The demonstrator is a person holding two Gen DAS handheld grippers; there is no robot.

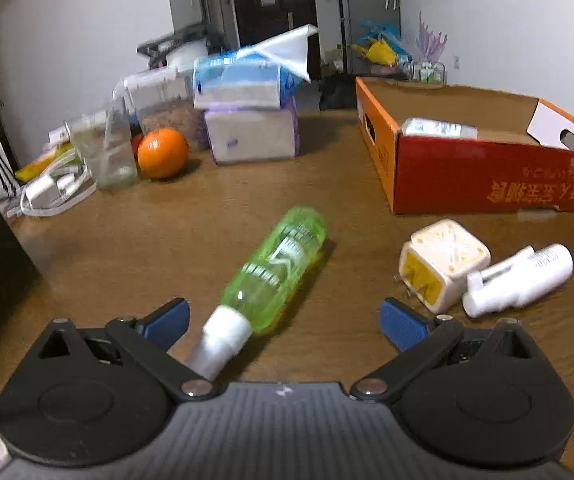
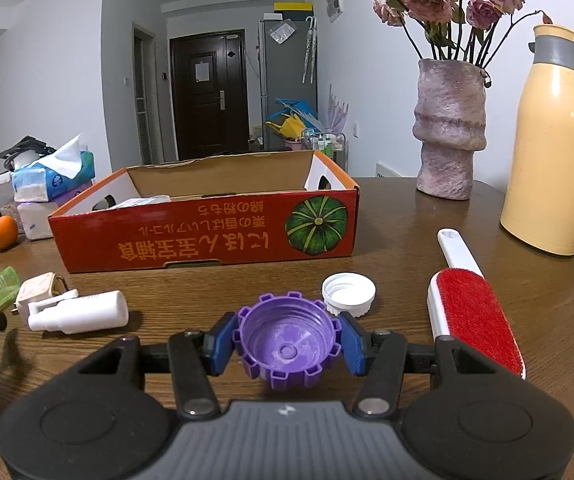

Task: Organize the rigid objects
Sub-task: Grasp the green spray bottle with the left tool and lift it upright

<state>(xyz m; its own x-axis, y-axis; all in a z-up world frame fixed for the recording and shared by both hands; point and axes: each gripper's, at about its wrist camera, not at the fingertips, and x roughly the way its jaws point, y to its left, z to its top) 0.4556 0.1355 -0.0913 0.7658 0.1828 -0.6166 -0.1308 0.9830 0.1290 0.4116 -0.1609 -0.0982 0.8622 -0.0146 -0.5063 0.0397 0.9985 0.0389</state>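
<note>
My left gripper (image 1: pixel 285 322) is open, its blue pads on either side of the cap end of a green spray bottle (image 1: pixel 275 270) lying on the wooden table. A cream cube plug (image 1: pixel 441 262) and a white spray bottle (image 1: pixel 519 280) lie to its right. My right gripper (image 2: pixel 287 338) is shut on a purple ridged cap (image 2: pixel 287 338), open side up. A white cap (image 2: pixel 349 294) and a red lint brush (image 2: pixel 471 308) lie just beyond. The red cardboard box (image 2: pixel 207 236) holds a white tube (image 1: pixel 439 128).
A vase of dried roses (image 2: pixel 451 128) and a yellow thermos (image 2: pixel 553 140) stand at the back right. Tissue packs (image 1: pixel 247 108), an orange (image 1: pixel 162 153), a plastic cup (image 1: pixel 113 152) and white cables (image 1: pixel 53 190) crowd the back left.
</note>
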